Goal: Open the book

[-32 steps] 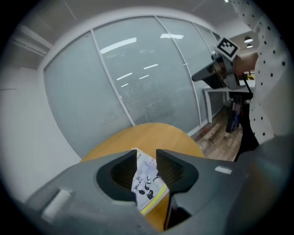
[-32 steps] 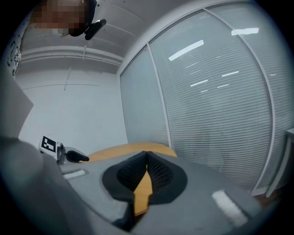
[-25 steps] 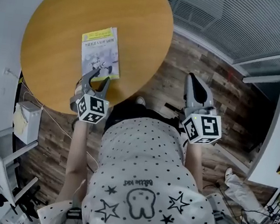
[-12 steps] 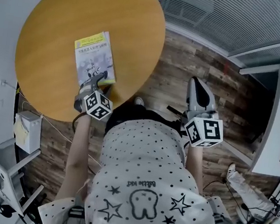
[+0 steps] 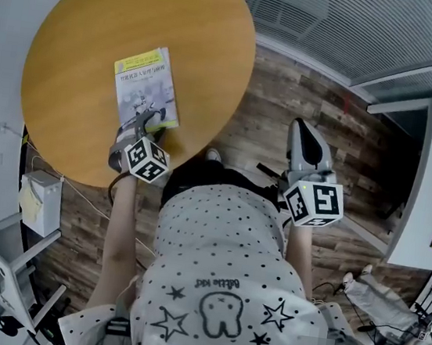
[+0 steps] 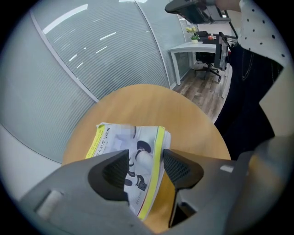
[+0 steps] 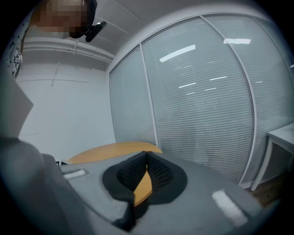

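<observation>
At the near edge of the tabletop [image 5: 102, 19] we find the closed book [image 5: 147, 86], its long axis running away from the person. The left claw [image 5: 151, 122] stands released over the book's near end, straddling its yellow long edge. The right claw [image 5: 304, 136], clenched and empty, hangs well apart off the tabletop, so the left is nearer.

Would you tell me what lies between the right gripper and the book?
In the head view, only bare table and a strip of floor separate the right gripper from the book.
</observation>
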A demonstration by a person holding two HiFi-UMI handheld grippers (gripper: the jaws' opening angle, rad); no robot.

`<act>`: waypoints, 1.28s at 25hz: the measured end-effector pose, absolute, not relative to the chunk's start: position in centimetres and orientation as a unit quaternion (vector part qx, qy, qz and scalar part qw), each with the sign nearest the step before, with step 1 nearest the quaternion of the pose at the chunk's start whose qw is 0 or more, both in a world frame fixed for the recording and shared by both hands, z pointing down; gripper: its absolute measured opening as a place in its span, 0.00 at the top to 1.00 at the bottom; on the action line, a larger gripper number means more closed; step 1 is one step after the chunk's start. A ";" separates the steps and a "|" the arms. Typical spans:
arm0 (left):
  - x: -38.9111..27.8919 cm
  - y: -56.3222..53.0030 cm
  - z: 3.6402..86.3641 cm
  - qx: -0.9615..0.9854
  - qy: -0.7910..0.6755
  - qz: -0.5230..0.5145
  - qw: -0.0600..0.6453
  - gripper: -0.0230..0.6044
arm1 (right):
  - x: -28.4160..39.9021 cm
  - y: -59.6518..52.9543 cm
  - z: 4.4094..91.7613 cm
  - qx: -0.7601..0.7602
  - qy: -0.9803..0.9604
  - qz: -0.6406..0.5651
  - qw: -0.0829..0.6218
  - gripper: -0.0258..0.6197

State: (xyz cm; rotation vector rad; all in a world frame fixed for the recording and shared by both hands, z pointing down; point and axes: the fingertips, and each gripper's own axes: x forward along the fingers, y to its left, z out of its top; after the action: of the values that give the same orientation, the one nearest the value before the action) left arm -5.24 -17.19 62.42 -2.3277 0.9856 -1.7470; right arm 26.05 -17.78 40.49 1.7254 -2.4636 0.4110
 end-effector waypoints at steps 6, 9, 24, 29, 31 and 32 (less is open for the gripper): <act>-6.2 -17.8 60.0 -0.756 0.388 -0.526 0.020 0.59 | 25.8 -17.6 40.6 0.564 -0.813 0.136 0.055 0.95; -6.6 -17.6 59.5 -0.753 0.420 -0.507 0.005 0.66 | 25.3 -17.5 40.4 0.562 -0.814 0.135 0.054 0.95; -6.6 -18.5 56.6 -0.765 0.496 -0.404 -0.072 0.93 | 25.2 -17.8 40.4 0.553 -0.820 0.137 0.054 0.95; -9.3 -19.2 54.5 -0.744 0.565 -0.344 -0.098 0.93 | 24.2 -18.0 40.8 0.539 -0.828 0.139 0.062 0.95; -10.7 -19.2 53.5 -0.732 0.594 -0.314 -0.110 0.93 | 23.4 -18.1 40.9 0.532 -0.833 0.139 0.065 0.95; -11.4 -19.1 53.0 -0.727 0.607 -0.296 -0.120 0.93 | 23.0 -18.1 40.9 0.528 -0.835 0.138 0.066 0.95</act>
State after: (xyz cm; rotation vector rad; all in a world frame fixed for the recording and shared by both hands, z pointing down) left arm -11.42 -19.09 53.04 -2.4770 2.0686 -1.0093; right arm 23.03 -18.13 40.91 1.5934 -2.5181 0.4174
